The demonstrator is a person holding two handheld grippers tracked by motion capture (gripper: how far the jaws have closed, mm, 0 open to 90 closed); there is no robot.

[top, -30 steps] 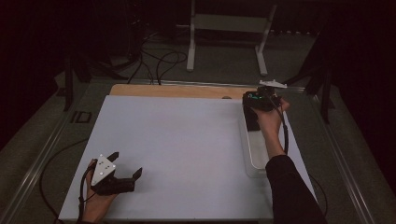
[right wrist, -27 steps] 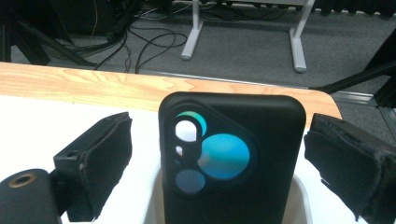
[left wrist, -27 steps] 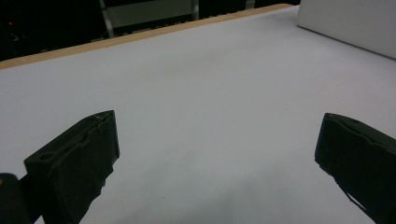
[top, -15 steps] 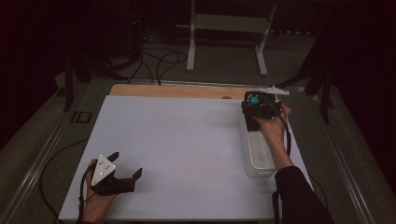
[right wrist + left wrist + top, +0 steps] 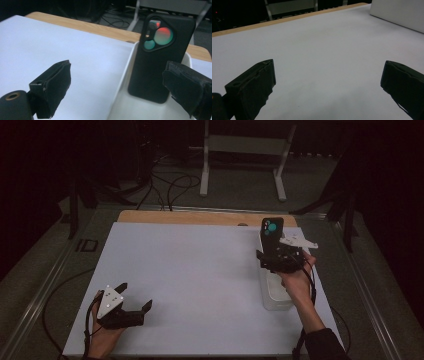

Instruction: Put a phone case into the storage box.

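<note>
At 3 o'clock in the high view, right tool (image 5: 276,254) sits over the white tray (image 5: 276,297), black phone (image 5: 272,231) standing upright at the tray's far end, 12 o'clock of the tool. Left tool (image 5: 134,296) rests at 7 o'clock on the bench (image 5: 200,270), spread open, holding nothing.

Left gripper view: jaws wide apart over bare white mat, tray wall (image 5: 398,13) at 1 o'clock.

Right gripper view: jaws open, phone (image 5: 160,60) ahead at 1 o'clock, leaning on the tray (image 5: 130,100) end wall, not between the jaws. Looks like approach-to-grasp; next move likely needs advancing right and centring before closing.
</note>
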